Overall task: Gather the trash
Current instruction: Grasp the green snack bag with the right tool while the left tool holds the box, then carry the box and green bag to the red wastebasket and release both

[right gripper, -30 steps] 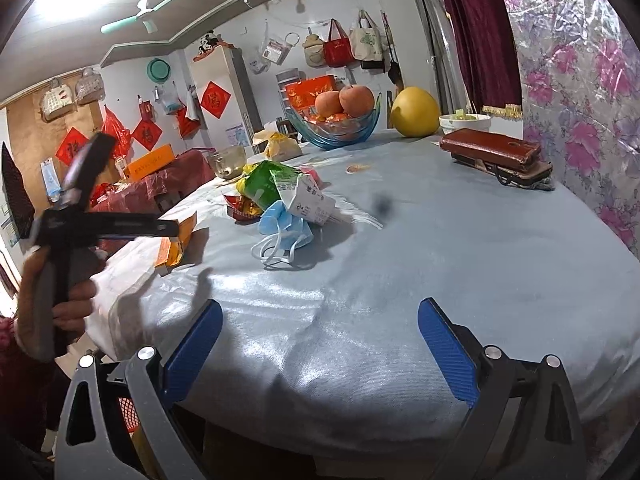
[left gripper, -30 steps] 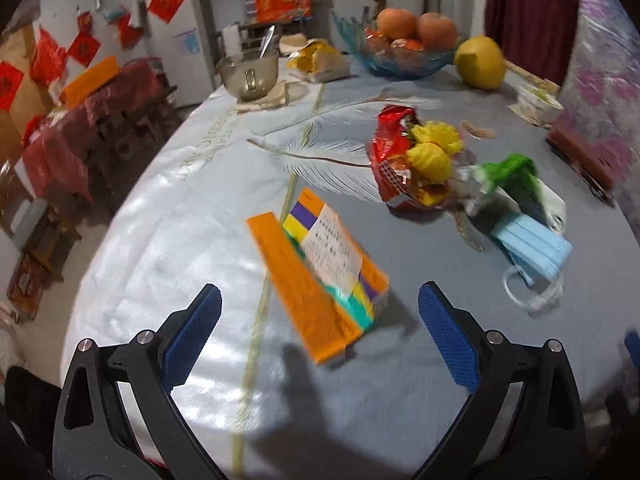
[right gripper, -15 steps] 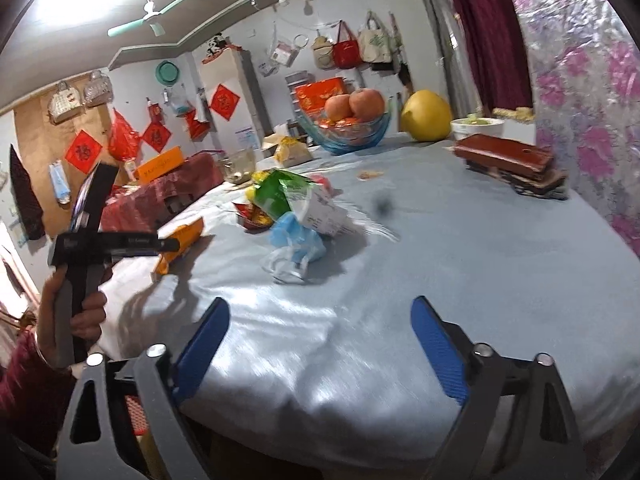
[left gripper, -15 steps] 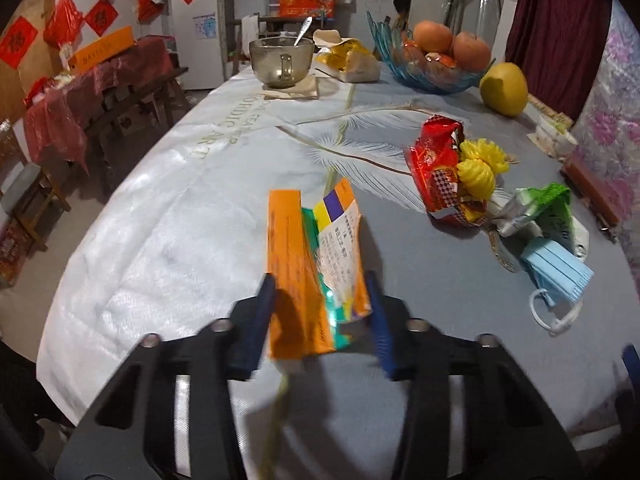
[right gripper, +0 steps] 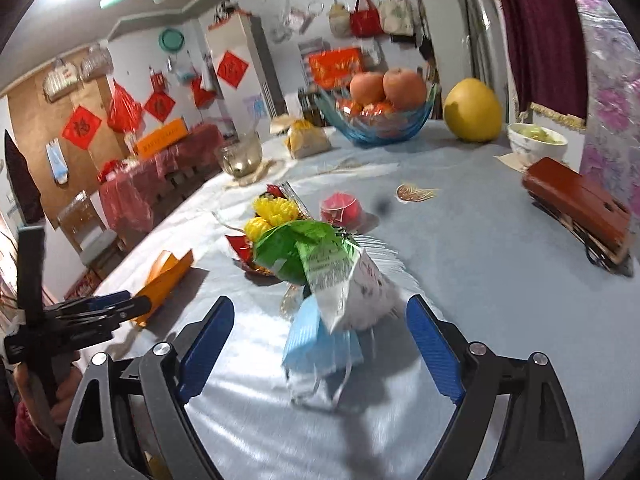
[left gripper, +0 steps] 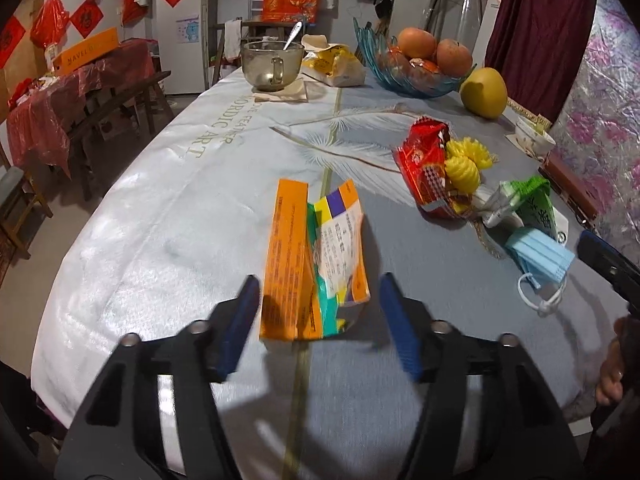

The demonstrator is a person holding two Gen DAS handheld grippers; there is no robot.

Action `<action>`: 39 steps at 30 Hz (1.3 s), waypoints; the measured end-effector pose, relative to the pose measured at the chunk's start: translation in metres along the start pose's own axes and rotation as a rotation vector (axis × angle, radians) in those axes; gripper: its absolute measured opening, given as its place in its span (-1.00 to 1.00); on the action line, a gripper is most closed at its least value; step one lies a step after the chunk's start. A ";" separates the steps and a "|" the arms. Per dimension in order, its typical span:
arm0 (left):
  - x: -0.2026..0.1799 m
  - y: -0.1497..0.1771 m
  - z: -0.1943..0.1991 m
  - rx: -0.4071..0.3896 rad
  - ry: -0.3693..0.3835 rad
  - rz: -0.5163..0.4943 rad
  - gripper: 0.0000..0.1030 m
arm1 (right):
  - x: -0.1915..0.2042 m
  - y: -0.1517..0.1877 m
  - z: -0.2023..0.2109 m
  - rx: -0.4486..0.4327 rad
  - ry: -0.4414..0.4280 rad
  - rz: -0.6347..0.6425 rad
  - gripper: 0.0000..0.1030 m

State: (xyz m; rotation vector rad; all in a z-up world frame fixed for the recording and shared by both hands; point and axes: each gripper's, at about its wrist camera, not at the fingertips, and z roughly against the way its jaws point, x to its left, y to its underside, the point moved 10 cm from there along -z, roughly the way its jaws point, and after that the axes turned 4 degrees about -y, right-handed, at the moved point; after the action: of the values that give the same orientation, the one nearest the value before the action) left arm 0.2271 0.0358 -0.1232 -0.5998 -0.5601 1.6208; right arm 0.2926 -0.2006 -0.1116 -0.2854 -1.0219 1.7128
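Orange box between left gripper jaws, unpressed.

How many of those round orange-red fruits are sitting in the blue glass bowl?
2 show clearly on top: one on the left, one on the right of the blue glass bowl. Smaller ones beneath may be partly hidden.

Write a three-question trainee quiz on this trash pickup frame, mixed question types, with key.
1. True or false: the right tool is clamped on the blue mask.
2. The blue glass bowl holds: A fruit, B masks, C spoons.
3. What sits between the jaws of the left tool?

Key
1. False: its jaws are open and the mask lies loose between them.
2. A.
3. The crumpled orange box; the jaws have just been opening and do not press it.
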 end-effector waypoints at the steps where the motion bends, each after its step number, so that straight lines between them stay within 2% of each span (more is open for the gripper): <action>1: 0.000 -0.002 -0.002 -0.001 0.004 0.003 0.30 | 0.000 -0.002 -0.004 0.012 0.004 0.009 0.68; 7: -0.001 -0.005 -0.025 0.054 0.048 0.035 0.32 | -0.005 -0.008 -0.034 0.090 0.020 0.038 0.68; 9: -0.002 -0.005 -0.029 0.053 0.075 0.046 0.20 | -0.010 -0.010 -0.042 0.105 0.022 0.033 0.67; 10: -0.002 -0.006 -0.028 0.044 0.087 0.050 0.02 | -0.012 -0.010 -0.045 0.108 0.018 0.031 0.46; 11: -0.001 -0.007 -0.028 0.038 0.095 0.052 0.02 | -0.013 -0.009 -0.047 0.118 0.010 0.031 0.28; 12: -0.001 -0.008 -0.025 0.029 0.108 0.059 -0.02 | -0.015 -0.009 -0.049 0.124 0.007 0.026 -0.05; 14: -0.001 -0.011 -0.018 0.004 0.133 0.066 -0.05 | -0.018 -0.012 -0.048 0.107 -0.002 0.006 -0.19; 18: -0.001 -0.017 -0.001 -0.036 0.130 0.047 -0.06 | -0.020 -0.019 -0.035 0.055 -0.017 -0.024 -0.40; 24: 0.005 -0.023 0.025 -0.093 0.114 0.040 -0.06 | -0.015 -0.033 -0.004 -0.036 -0.041 -0.049 -0.45; 31: 0.020 -0.017 0.053 -0.133 0.094 0.061 -0.06 | 0.017 -0.036 0.032 -0.125 -0.110 -0.025 -0.52; 33: 0.027 -0.014 0.062 -0.141 0.080 0.070 -0.06 | 0.028 -0.035 0.036 -0.132 -0.133 -0.015 -0.52; 37: 0.041 -0.009 0.072 -0.145 0.060 0.092 -0.06 | 0.038 -0.031 0.026 -0.092 -0.113 0.002 -0.52; 39: 0.047 -0.005 0.076 -0.148 0.056 0.104 -0.06 | 0.046 -0.026 0.022 -0.069 -0.172 -0.022 -0.52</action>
State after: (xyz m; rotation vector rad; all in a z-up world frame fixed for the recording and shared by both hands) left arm 0.1752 0.0811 -0.0658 -0.7928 -0.6197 1.6641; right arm 0.2774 -0.1697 -0.0656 -0.1728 -1.2070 1.7068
